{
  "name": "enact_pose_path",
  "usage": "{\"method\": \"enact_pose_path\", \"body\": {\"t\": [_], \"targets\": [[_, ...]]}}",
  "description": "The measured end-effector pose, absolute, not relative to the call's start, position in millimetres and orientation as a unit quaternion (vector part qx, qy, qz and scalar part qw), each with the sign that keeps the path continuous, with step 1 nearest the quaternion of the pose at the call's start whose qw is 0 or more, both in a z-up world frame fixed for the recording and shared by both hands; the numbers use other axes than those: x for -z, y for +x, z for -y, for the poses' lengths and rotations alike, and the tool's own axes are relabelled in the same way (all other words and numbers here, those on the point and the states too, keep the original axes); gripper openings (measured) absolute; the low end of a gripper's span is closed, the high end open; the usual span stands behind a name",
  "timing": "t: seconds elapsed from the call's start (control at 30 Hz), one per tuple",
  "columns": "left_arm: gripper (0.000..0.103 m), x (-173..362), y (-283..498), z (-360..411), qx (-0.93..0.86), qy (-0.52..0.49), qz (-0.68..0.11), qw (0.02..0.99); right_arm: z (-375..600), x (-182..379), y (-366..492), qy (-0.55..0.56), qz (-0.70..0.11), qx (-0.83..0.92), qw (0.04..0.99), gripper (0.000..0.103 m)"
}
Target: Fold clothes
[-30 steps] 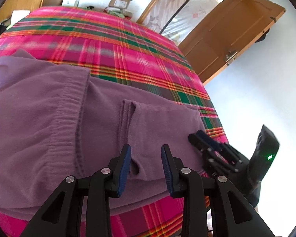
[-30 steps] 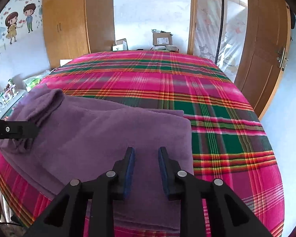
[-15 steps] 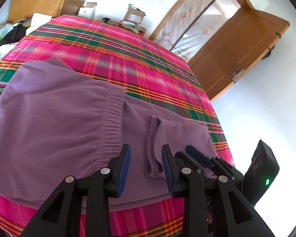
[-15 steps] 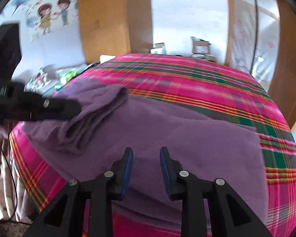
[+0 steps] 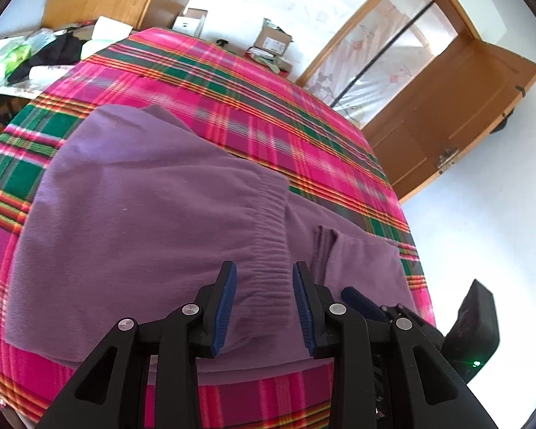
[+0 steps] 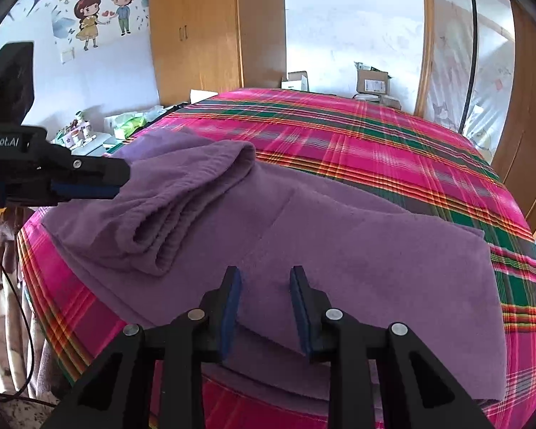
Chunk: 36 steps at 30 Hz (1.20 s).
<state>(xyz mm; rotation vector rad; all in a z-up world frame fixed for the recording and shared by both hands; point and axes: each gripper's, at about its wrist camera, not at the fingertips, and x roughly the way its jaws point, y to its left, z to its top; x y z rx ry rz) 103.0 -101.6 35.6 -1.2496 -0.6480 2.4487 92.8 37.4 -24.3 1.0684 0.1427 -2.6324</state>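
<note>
A purple garment [image 5: 143, 214] lies on the plaid bedspread [image 5: 268, 107], its ribbed waistband [image 5: 271, 236] folded over the lower part. My left gripper [image 5: 264, 275] hovers open just over that waistband, and the cloth runs beneath both fingers. In the right wrist view the garment [image 6: 357, 243] lies flat, with a bunched fold [image 6: 182, 200] at its left. Open and holding nothing, my right gripper [image 6: 264, 279] hangs above the flat part near the bed's front edge. The left gripper [image 6: 89, 182] reaches in from the left, its tip at the bunched fold.
The bed's near edge [image 6: 89, 307] drops to the floor. A cluttered side table [image 5: 28, 57] stands at the left. Cardboard boxes [image 6: 371, 82] sit past the far end, a wooden wardrobe [image 6: 196, 28] at the back left, and a wooden door [image 5: 446, 114] on the right.
My left gripper has moved leftward from the garment's right end to over the ribbed waistband. The right view has swung left, bringing the bunched fold and the left gripper into view.
</note>
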Motion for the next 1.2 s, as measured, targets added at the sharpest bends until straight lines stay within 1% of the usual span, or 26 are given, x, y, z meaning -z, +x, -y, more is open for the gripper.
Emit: {"method": "enact_pose_path", "body": {"t": [0.17,0.4,0.67,0.83,0.87,0.9,0.93,1.2], "targets": [[0.034,-34,104,118,-0.858,-0.434,0.232,0.145,-33,8,99,0.351,-0.047,0.921,0.161,0.029],[0.034,-30,106,143,-0.861,-0.429,0.245,0.123,-18,25,89,0.391,-0.078,0.905,0.152,0.03],[0.034,-26,107,177,-0.864,-0.424,0.256,0.092,-6,-10,97,0.337,-0.08,0.922,0.172,0.03],[0.034,-22,109,200,-0.865,-0.421,0.265,0.065,25,-18,99,0.322,-0.086,0.913,0.235,0.031],[0.034,-22,109,204,-0.866,-0.42,0.266,0.061,32,-18,98,0.319,-0.088,0.91,0.249,0.033],[0.034,-20,108,207,-0.864,-0.422,0.269,0.058,40,-19,98,0.317,-0.091,0.907,0.264,0.039],[0.034,-18,107,210,-0.861,-0.425,0.273,0.056,48,-19,97,0.315,-0.093,0.903,0.278,0.042],[0.034,-10,111,232,-0.856,-0.425,0.29,0.042,115,-1,98,0.32,-0.111,0.864,0.373,0.043]]}}
